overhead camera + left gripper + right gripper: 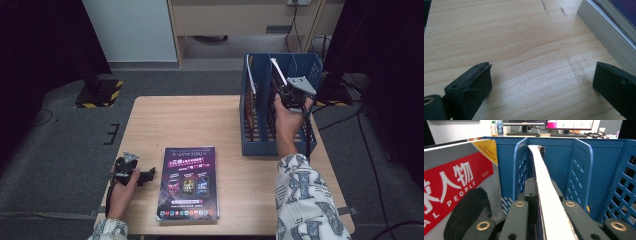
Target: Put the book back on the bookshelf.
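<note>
Right gripper (541, 202) has its jaws pinched tight on the edge of a thin book (544, 195), pale page edge running up the middle of the right gripper view, standing upright in a slot of the blue file rack (250, 145). In the high view that's the upper right of the frame: the right hand (286, 120) reaching into the rack's middle section, the book (278, 72) tilted a little between the dividers.

Looks to me like this one is nearly filed, lowered in but not let go. Next slot over, at the left of the right gripper view, a red-covered magazine (454, 185) already stands in its own compartment. The slot on the far right appears empty, as far as I can see.

Still to go: a purple-covered book (190, 182) lying flat on the table (150, 120), lower centre. Left gripper (145, 176) rests just beside it, lower left, jaws spread wide over bare wood, holding nothing; the book's thick page edge (604, 30) sits at the upper right of the left gripper view.
</note>
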Tool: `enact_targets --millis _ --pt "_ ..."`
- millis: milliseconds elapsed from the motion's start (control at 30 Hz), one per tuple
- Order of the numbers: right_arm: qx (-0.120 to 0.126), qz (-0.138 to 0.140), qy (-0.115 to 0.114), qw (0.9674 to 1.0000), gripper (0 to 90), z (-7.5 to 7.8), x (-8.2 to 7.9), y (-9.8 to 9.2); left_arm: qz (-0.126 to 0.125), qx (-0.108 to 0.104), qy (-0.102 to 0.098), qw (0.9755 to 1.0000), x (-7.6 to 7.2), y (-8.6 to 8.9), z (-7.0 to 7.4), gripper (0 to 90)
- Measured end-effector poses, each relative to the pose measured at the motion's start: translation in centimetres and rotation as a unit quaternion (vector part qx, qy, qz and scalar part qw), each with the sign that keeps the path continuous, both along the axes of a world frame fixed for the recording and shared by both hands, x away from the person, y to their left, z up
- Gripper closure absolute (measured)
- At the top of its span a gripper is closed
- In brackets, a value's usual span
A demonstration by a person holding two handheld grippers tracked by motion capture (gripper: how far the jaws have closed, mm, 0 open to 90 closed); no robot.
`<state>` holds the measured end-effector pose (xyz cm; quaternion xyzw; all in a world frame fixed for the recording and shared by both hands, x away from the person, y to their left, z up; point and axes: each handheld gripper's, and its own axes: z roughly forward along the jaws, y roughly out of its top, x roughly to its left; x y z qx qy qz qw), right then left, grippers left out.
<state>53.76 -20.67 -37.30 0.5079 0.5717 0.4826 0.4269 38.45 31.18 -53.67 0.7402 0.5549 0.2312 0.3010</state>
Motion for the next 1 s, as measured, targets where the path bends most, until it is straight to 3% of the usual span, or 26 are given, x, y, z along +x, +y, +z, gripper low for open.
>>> enact_targets --millis 833,1000 --pt "0.012 0.026 -0.008 0.9996 79.6 -0.3 -0.5 1.4 0.000 0.000 0.000 1.0000 0.0 0.0 0.0 1.2" --pt "0.019 0.033 -0.007 0.9992 75.2 -0.1 -0.5 1.1 0.000 0.000 0.000 1.0000 0.0 0.0 0.0 1.2"
